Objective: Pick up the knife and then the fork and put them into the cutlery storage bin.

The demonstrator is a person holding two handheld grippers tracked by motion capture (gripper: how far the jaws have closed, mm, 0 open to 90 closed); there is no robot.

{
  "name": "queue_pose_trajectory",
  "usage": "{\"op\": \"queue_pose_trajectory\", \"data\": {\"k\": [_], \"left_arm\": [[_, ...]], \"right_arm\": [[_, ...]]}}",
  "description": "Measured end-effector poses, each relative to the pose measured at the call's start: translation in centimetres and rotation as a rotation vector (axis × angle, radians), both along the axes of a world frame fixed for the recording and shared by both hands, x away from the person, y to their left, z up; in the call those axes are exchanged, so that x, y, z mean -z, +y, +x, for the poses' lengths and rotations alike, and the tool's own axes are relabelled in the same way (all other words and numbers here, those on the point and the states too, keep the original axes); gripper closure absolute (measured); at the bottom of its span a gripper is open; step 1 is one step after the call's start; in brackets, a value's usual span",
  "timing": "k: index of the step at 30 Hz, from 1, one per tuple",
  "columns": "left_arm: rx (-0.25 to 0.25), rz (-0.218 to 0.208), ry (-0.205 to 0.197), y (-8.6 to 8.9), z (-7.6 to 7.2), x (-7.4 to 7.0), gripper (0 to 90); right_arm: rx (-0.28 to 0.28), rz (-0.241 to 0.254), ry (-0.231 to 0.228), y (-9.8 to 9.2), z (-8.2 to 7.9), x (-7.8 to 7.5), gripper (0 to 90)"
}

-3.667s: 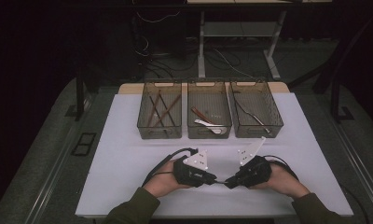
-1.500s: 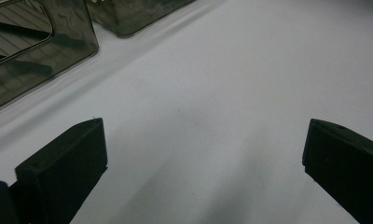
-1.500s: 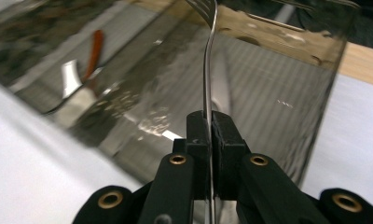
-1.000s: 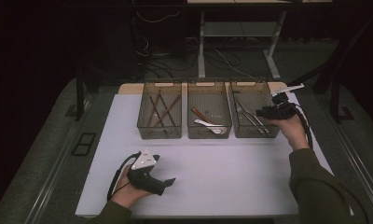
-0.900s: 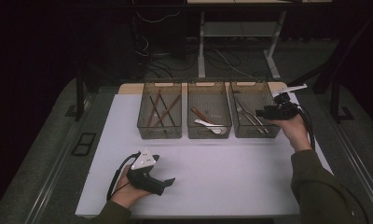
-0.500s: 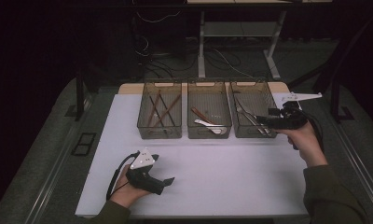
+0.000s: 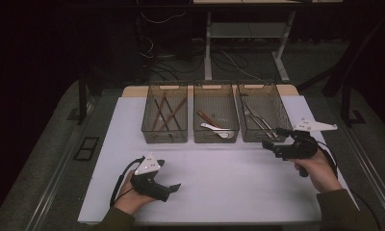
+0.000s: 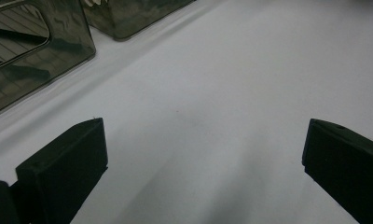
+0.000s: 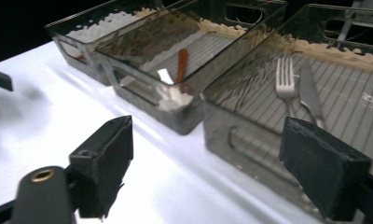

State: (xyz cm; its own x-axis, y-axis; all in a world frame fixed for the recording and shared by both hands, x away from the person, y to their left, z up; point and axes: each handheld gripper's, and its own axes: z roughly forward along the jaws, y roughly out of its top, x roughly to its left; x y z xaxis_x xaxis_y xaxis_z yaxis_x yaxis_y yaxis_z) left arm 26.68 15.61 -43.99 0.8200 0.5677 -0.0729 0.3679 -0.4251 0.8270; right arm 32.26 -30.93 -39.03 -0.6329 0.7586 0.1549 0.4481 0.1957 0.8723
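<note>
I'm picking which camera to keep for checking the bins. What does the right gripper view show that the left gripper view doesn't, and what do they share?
The right gripper view alone shows bin contents: a fork and knife in the nearest bin, and a reddish-handled utensil in the next.

The left gripper view alone shows mostly bare surface, with just bin walls at its top left corner.

Both show the white table, smoky bins, and wide-apart black jaws.

The table (image 7: 238,183) is seen from above and behind the person in the high view, whole, at a distance. The white surface is skimmed closely in the left gripper view, with bin walls at upper left. The three bins (image 9: 184,70) are faced from low and near in the right gripper view; they are shared with the high view's centre (image 7: 214,113).
</note>
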Motion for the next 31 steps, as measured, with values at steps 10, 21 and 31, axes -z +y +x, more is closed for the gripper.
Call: {"op": "queue_pose_trajectory", "data": {"k": [10, 21, 31], "left_arm": [[0.000, -0.012, 0.001, 0.0, 0.0, -0.1, 0.0], [0.003, -0.018, 0.003, 0.1, 0.0, -0.1, 0.0], [0.001, -0.022, 0.005, 0.2, 0.0, -0.2, 0.0]], "right_arm": [[-0.013, -0.046, -0.002, 0.0, -3.4, 2.8, 16.9], [-0.031, -0.024, 0.023, 0.4, -6.2, 4.8, 13.7], [-0.068, -0.094, 0.044, 1.0, -6.3, 5.9, 13.7]]}}
